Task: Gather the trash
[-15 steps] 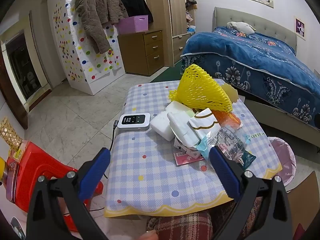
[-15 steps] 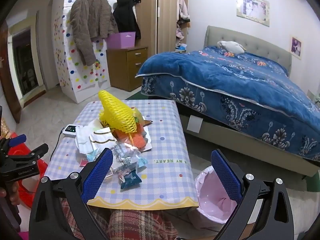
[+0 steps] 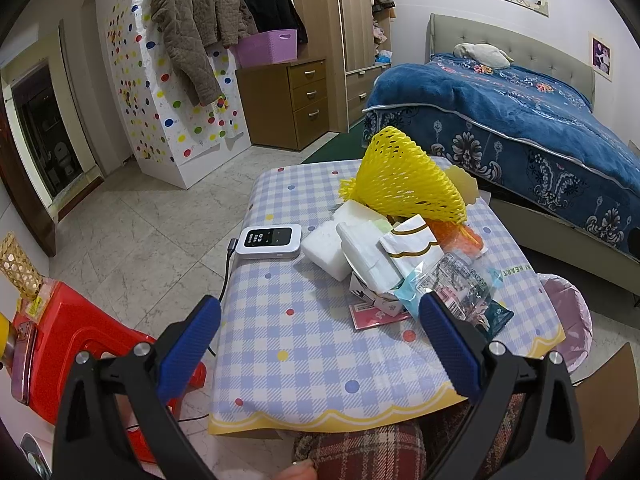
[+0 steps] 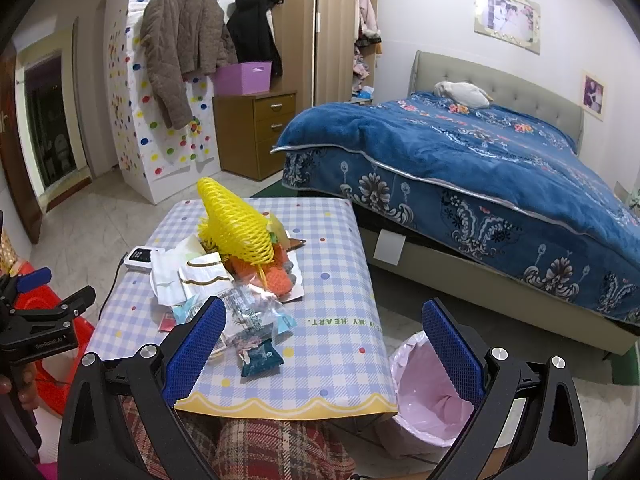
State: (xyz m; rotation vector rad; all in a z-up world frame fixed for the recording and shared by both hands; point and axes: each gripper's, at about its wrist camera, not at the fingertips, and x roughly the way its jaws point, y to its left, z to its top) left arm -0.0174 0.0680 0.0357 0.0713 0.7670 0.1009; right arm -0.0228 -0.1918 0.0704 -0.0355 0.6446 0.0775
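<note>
A pile of trash lies on the checked table (image 3: pixel 304 344): a yellow foam net (image 3: pixel 404 180), white foam blocks (image 3: pixel 324 246), white paper wrappers (image 3: pixel 408 244), orange net (image 3: pixel 456 236), clear plastic wrappers (image 3: pixel 456 280) and a dark teal packet (image 4: pixel 262 356). A bin with a pink liner (image 4: pixel 428 388) stands on the floor at the table's right; it also shows in the left wrist view (image 3: pixel 568 320). My left gripper (image 3: pixel 320 352) is open and empty above the table's near edge. My right gripper (image 4: pixel 320 352) is open and empty above the near right corner, between pile and bin.
A white phone-like device (image 3: pixel 270 240) with a cable lies left of the pile. A red stool (image 3: pixel 80 344) stands left of the table. A bed with a blue blanket (image 4: pixel 480 168) is at the right. A wooden drawer unit (image 3: pixel 296 104) and hanging coats are behind.
Both grippers have shifted only slightly; the view is nearly the same. Nothing was picked up or let go.
</note>
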